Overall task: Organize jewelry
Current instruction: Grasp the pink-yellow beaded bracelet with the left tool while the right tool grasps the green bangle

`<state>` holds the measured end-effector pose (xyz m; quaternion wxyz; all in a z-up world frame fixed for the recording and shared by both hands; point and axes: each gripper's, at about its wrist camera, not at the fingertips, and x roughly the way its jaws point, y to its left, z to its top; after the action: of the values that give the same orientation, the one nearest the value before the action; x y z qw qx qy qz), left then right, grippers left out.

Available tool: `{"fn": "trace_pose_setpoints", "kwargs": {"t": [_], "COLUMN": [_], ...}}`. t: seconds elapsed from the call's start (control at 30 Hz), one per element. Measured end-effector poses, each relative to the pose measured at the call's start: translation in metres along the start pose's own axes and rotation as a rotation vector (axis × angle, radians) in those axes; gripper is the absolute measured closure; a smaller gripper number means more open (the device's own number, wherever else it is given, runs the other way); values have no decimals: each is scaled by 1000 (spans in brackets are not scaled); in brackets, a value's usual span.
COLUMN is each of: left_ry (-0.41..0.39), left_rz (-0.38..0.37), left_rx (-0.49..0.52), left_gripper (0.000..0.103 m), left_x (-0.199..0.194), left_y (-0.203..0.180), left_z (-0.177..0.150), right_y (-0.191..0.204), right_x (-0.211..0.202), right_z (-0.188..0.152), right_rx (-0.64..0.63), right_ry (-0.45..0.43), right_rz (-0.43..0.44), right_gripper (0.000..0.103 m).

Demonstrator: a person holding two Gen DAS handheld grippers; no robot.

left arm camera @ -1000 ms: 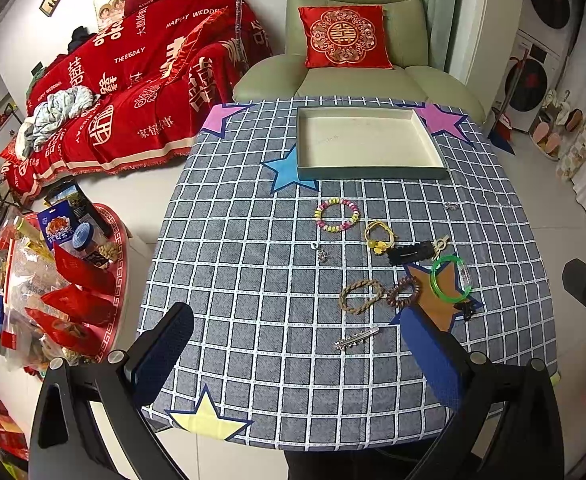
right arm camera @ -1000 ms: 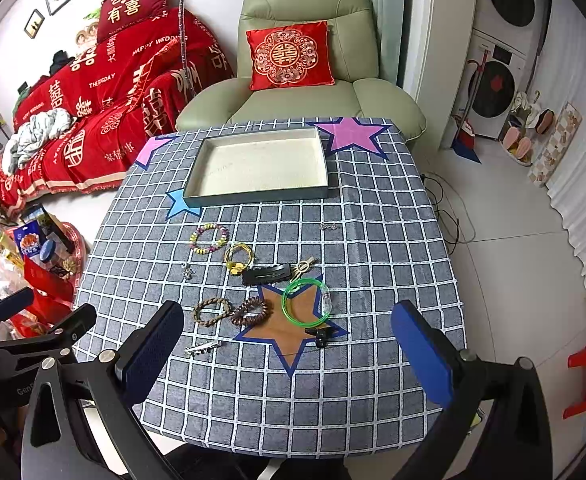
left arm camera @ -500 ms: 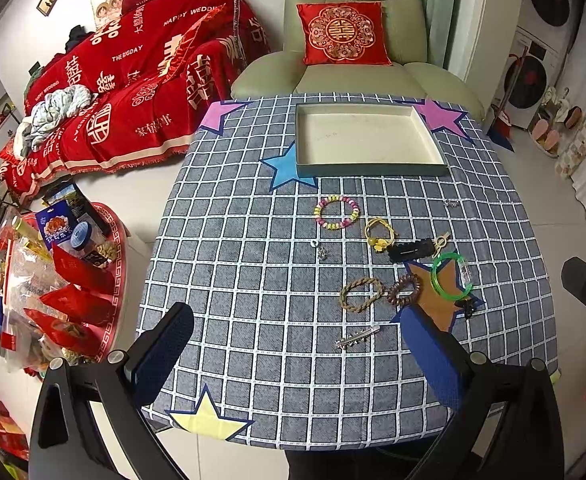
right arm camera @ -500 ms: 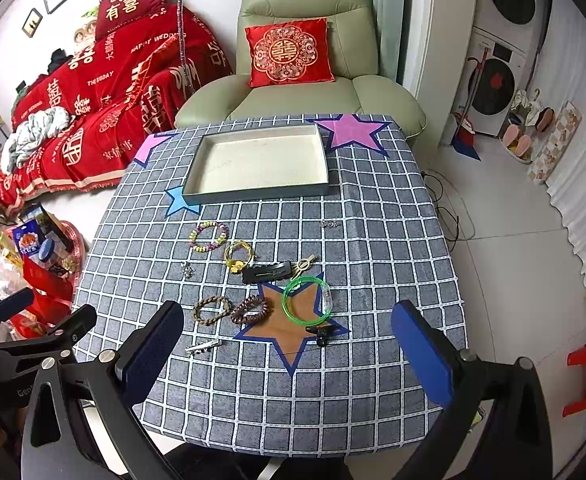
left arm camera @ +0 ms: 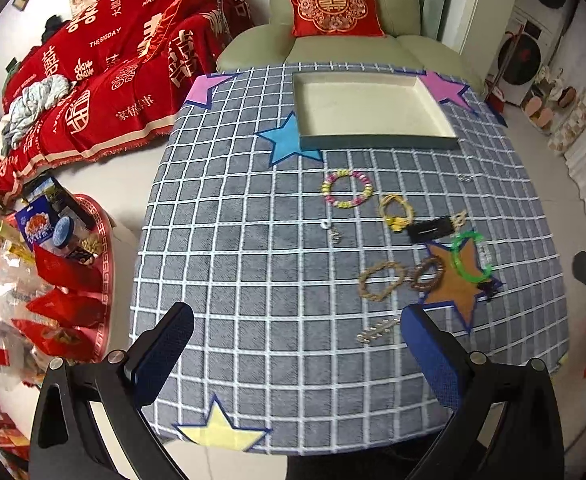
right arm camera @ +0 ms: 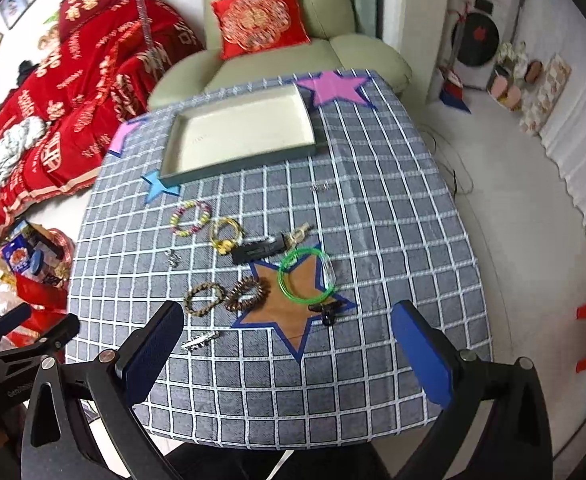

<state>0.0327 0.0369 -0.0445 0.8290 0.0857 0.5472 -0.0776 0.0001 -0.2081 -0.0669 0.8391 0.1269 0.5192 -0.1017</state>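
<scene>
An empty shallow tray [left arm camera: 377,142] [right arm camera: 245,160] stands at the far side of the checked table. Loose jewelry lies in front of it: a pastel bead bracelet [left arm camera: 347,189] [right arm camera: 191,218], a yellow bracelet [left arm camera: 397,210] [right arm camera: 225,234], a black hair clip [left arm camera: 431,230] [right arm camera: 259,249], a green bangle [left arm camera: 471,258] [right arm camera: 305,276], two brown bead bracelets [left arm camera: 383,280] [right arm camera: 205,298], a silver clip [left arm camera: 375,330] [right arm camera: 199,340]. My left gripper [left arm camera: 293,360] and right gripper [right arm camera: 289,352] are open and empty above the near edge.
The table [left arm camera: 233,240] wears a grey checked cloth with star patches. A green armchair [left arm camera: 345,12] with a red cushion stands behind it. A red-covered sofa [left arm camera: 105,68] is at the left, a round stand with snacks [left arm camera: 41,288] beside the table.
Both grippers have moved forward and lower toward the table. The right view has tilted and swung left. Nothing on the table has moved.
</scene>
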Motion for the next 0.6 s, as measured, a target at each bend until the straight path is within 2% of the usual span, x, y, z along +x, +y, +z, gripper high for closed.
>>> {"fn": "trace_pose_setpoints", "kwargs": {"t": [0.2, 0.4, 0.43, 0.47, 0.6], "left_ry": [40, 51, 53, 62, 73], "left_rz": [-27, -55, -55, -59, -70], "left_rx": [12, 46, 49, 56, 54], "left_gripper": [0, 0, 6, 7, 8], "left_x": [38, 77, 84, 93, 121], "left_y": [15, 10, 9, 6, 1], "left_z": [12, 30, 34, 39, 54], "right_y": [-9, -25, -29, -31, -42], "right_x": [35, 77, 86, 94, 123], "right_z": [0, 2, 2, 1, 0], "right_rx": [49, 79, 83, 86, 89], "right_ry": [61, 116, 129, 140, 179], "right_rz": [-43, -87, -93, -97, -109], "right_gripper": [0, 0, 0, 0, 0]}}
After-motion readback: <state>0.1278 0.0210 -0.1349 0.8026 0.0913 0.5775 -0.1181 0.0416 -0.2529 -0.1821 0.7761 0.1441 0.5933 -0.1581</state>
